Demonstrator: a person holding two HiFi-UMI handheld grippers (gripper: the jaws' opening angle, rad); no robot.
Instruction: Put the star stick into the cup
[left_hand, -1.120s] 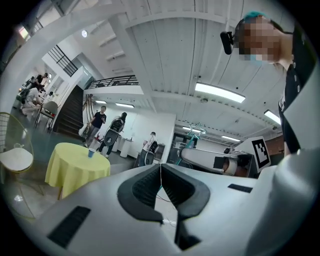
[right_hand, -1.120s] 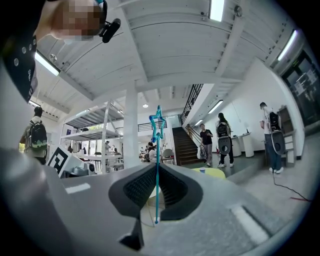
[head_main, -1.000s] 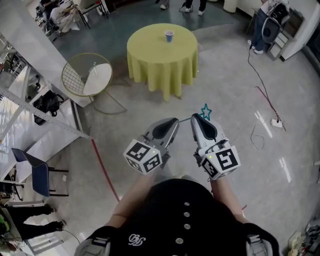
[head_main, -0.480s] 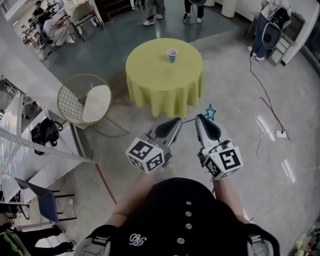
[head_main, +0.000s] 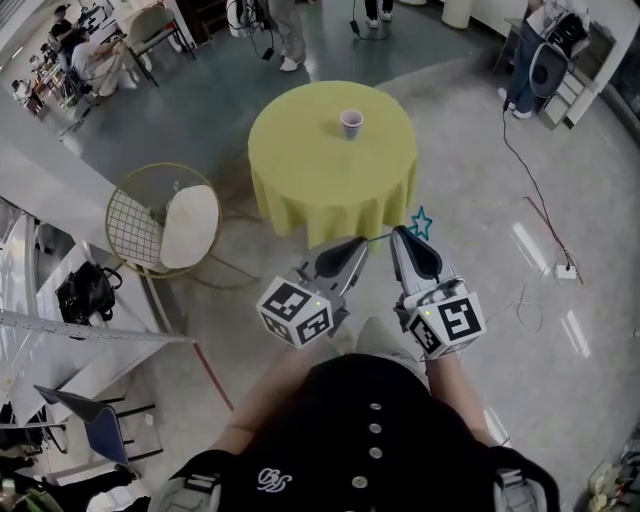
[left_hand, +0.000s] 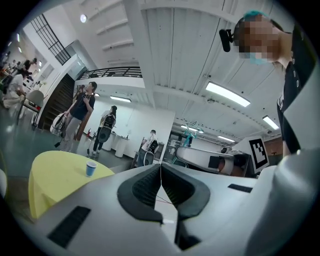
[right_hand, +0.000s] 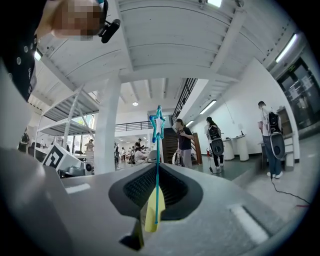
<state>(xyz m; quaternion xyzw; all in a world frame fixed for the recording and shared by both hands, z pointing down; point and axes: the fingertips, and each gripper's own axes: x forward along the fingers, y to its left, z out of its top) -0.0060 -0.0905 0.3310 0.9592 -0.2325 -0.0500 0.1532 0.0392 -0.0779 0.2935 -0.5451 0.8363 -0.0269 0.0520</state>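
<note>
Right gripper (right_hand: 157, 190) is clamped low on the star stick (right_hand: 158, 147), near the yellow table's (head_main: 300, 160) near edge. The left gripper (left_hand: 160, 175) is on that same side, jaws together, empty. The stick looks thin, light and probably bendy (hold the shaft, not the star). Mid-table stands the paper cup (head_main: 351, 123).

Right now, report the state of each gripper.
Left gripper: shut, nothing between its jaws.
Right gripper: shut on the star stick.
</note>
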